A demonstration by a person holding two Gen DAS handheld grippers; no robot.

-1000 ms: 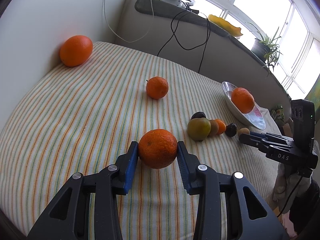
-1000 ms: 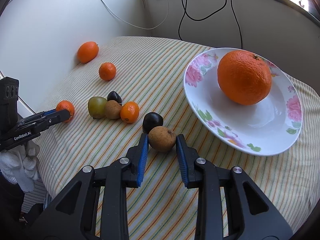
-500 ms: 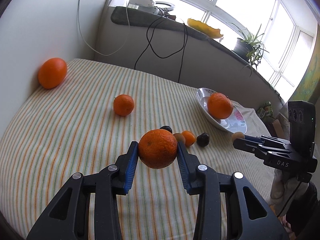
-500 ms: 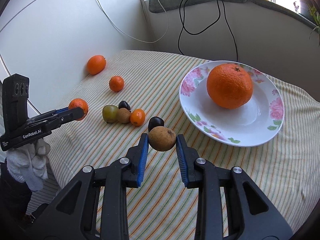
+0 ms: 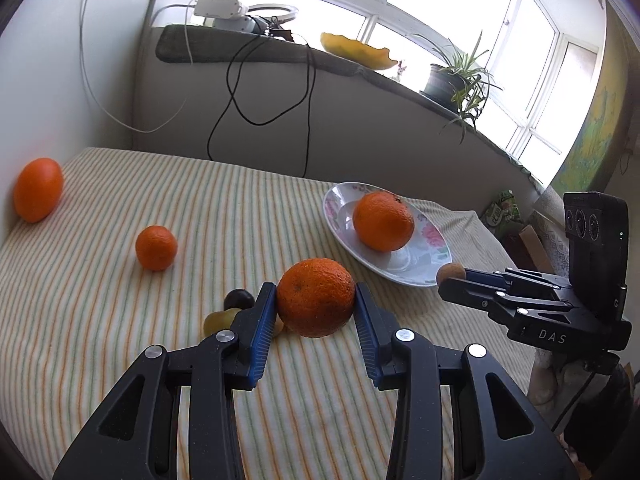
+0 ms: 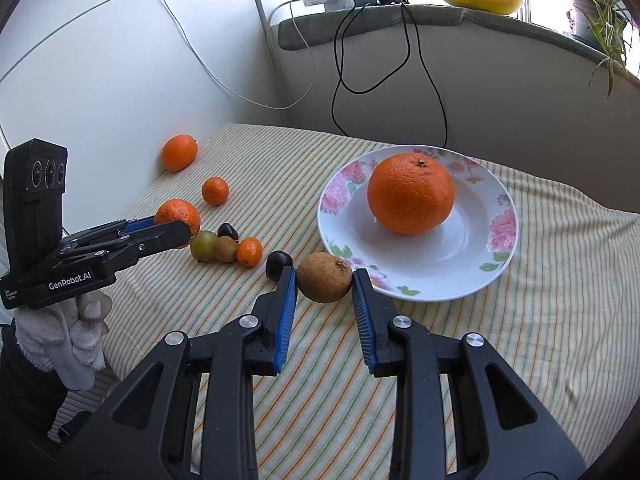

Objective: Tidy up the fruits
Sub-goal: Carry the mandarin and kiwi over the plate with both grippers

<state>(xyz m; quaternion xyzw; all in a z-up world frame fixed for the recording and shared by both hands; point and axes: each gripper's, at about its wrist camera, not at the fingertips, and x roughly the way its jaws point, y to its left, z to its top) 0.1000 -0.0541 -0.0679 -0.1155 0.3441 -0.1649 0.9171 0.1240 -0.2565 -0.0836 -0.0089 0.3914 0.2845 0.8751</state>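
My left gripper (image 5: 316,300) is shut on an orange (image 5: 316,298) and holds it above the striped cloth, left of the plate; it also shows in the right wrist view (image 6: 176,224). My right gripper (image 6: 325,280) is shut on a small brown fruit (image 6: 325,277), held just off the near rim of the flowered plate (image 6: 480,268); it also shows in the left wrist view (image 5: 450,276). A big orange (image 6: 411,199) lies on the plate.
On the cloth lie a green fruit (image 6: 204,246), a brown fruit (image 6: 226,249), a small orange fruit (image 6: 249,252), two dark fruits (image 6: 278,264), a mandarin (image 6: 215,191) and an oval orange (image 6: 179,153) by the wall. Cables hang at the back.
Both grippers have risen with their fruit. The left one has moved right towards the plate, and the right one has lifted the brown fruit off the cloth towards the plate's rim.
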